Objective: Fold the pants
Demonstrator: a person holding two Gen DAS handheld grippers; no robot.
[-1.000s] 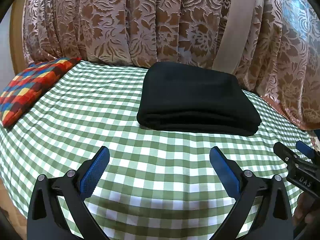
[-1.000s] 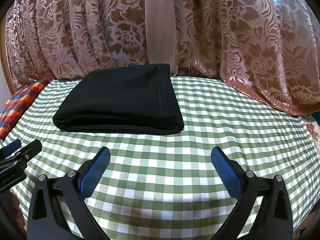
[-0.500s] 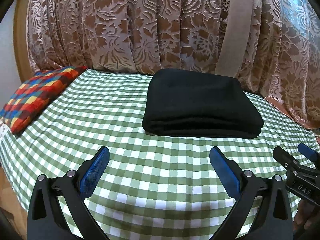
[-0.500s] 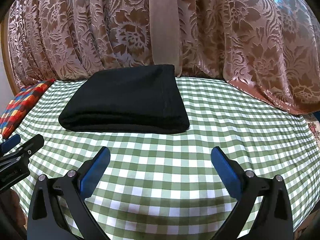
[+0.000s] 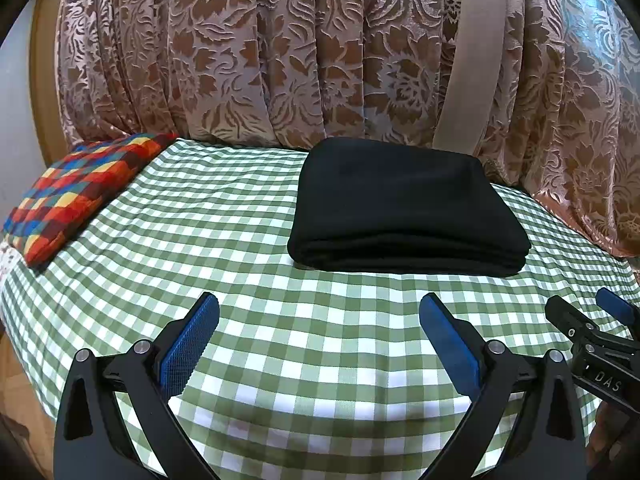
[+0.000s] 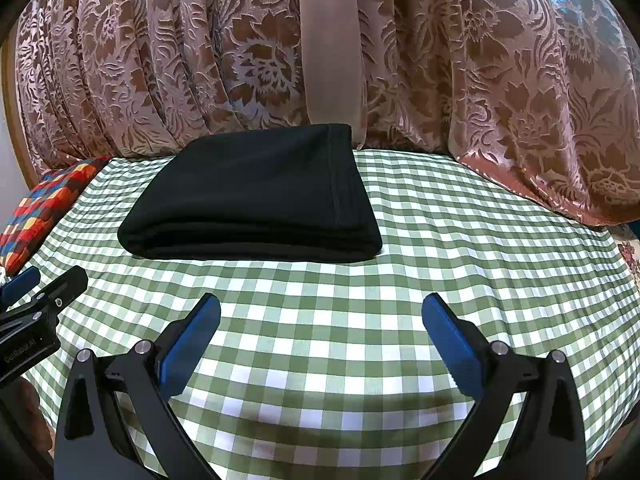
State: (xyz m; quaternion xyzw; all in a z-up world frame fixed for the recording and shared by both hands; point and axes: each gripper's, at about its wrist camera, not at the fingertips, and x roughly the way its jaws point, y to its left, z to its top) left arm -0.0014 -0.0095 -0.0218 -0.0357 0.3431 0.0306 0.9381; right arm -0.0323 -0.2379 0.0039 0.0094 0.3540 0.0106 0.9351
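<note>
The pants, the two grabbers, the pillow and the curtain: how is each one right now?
Pants: folded into a flat stack, lying on the checked cloth.
Left gripper: open, empty.
Right gripper: open, empty.
Pillow: lying flat at the cloth's edge.
Curtain: hanging closed.

One pants [image 5: 404, 204], one cushion [image 5: 76, 196], two grippers [image 5: 320, 320]

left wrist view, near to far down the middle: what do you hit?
Left tongs, open over bare cloth → green checked tablecloth → folded black pants → floral curtain behind the table.
</note>
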